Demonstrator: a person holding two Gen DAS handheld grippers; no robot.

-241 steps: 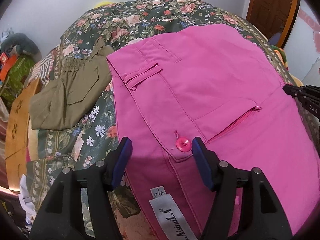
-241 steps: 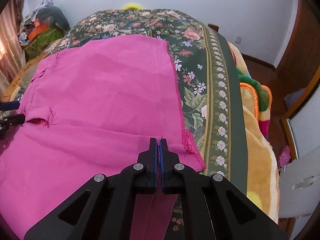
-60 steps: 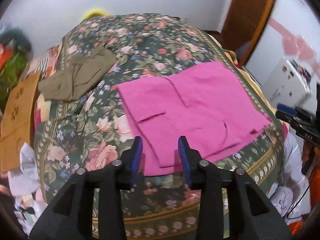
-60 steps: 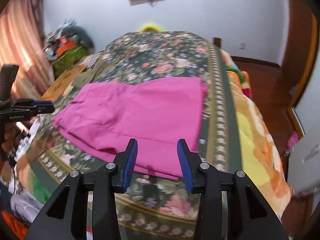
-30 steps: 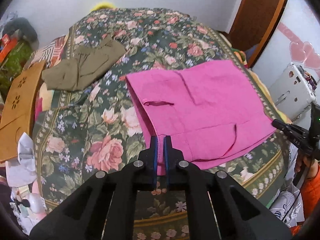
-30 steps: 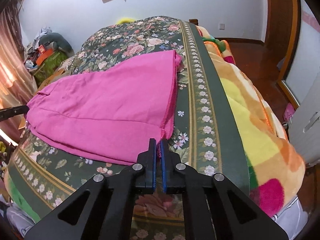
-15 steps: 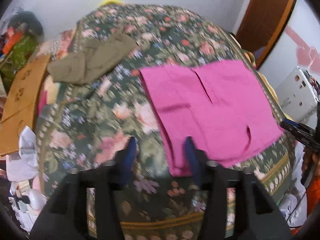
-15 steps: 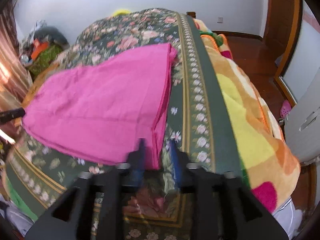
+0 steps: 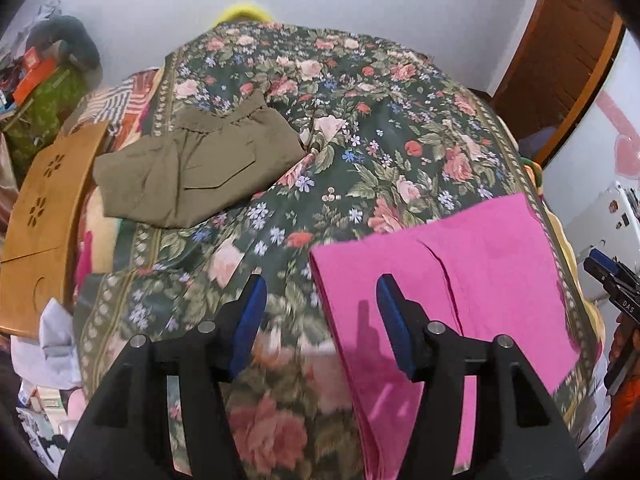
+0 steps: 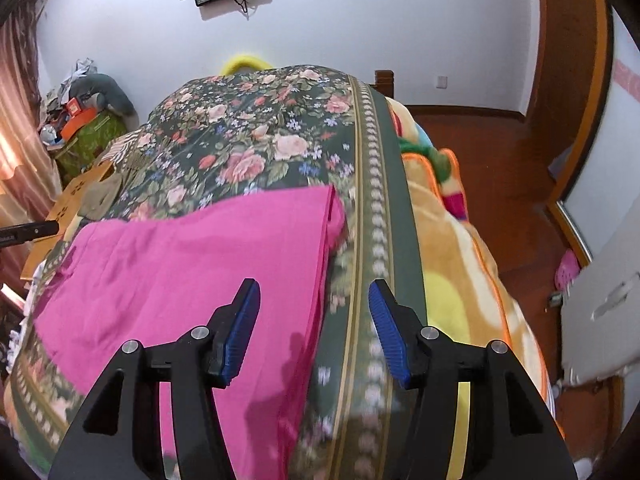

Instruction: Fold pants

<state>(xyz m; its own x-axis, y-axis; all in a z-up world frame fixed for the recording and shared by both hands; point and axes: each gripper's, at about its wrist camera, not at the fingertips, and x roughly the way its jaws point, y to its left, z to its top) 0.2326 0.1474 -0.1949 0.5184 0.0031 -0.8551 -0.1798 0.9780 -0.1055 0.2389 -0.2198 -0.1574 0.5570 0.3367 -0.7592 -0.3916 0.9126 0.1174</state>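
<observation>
The folded pink pants lie flat on the floral bedspread near its front edge. My left gripper hovers open above the pants' left edge, with nothing pressed between its blue pads. In the right wrist view the pants fill the lower left. My right gripper hangs over their right edge with its jaws opening, and the cloth lies well below them, untouched. Each gripper also shows in the other's view: the right gripper at the far right, the left gripper at the far left.
Folded olive pants lie at the bed's back left. A wooden board leans beside the bed on the left. An orange and yellow blanket hangs over the bed's right side. A white cabinet and a wooden door stand to the right.
Both grippers were shut at the pants' front edge a second ago; now both stand open and have drawn back. The left one shifted left, so the pants sit further right in its view.
</observation>
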